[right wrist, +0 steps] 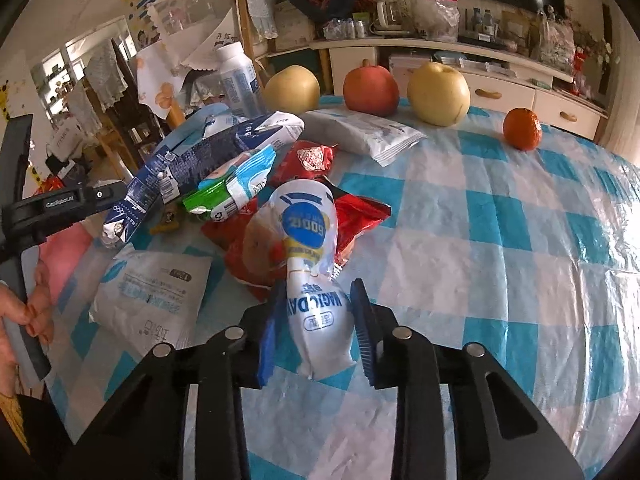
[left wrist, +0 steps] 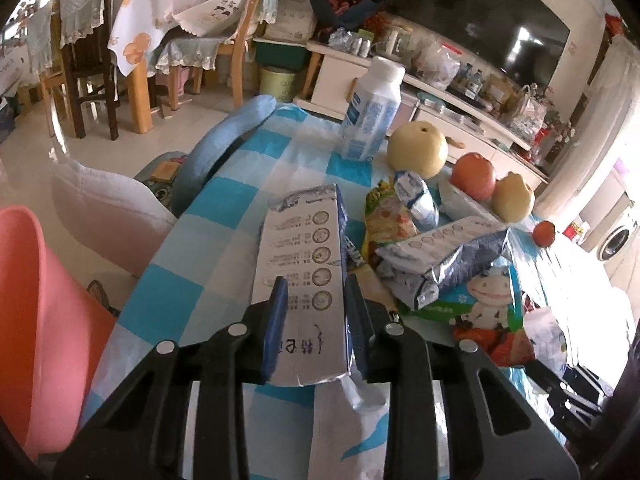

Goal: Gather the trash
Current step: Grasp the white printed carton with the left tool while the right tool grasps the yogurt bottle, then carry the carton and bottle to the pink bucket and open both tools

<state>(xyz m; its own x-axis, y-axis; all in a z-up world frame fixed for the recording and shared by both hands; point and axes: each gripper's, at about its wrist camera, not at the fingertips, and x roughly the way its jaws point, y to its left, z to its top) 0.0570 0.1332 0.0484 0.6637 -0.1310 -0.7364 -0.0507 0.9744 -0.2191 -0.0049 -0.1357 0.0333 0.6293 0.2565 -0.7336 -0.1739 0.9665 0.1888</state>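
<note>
Two hand-held grippers clamp carton, pouch.

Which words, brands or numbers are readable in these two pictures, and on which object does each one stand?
"GenRobot.AI": on the black body of the left gripper, seen in the right wrist view.
"MAGIC DAY", last letters partly hidden: on the white pouch between the right gripper's fingers.
"600g", upside down: in the blue circle on the same pouch.
Milk carton in the left gripper: print too small.
White packets, bottle: blurred.

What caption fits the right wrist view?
Right gripper shut on a white pouch above a checked table of wrappers.
</note>
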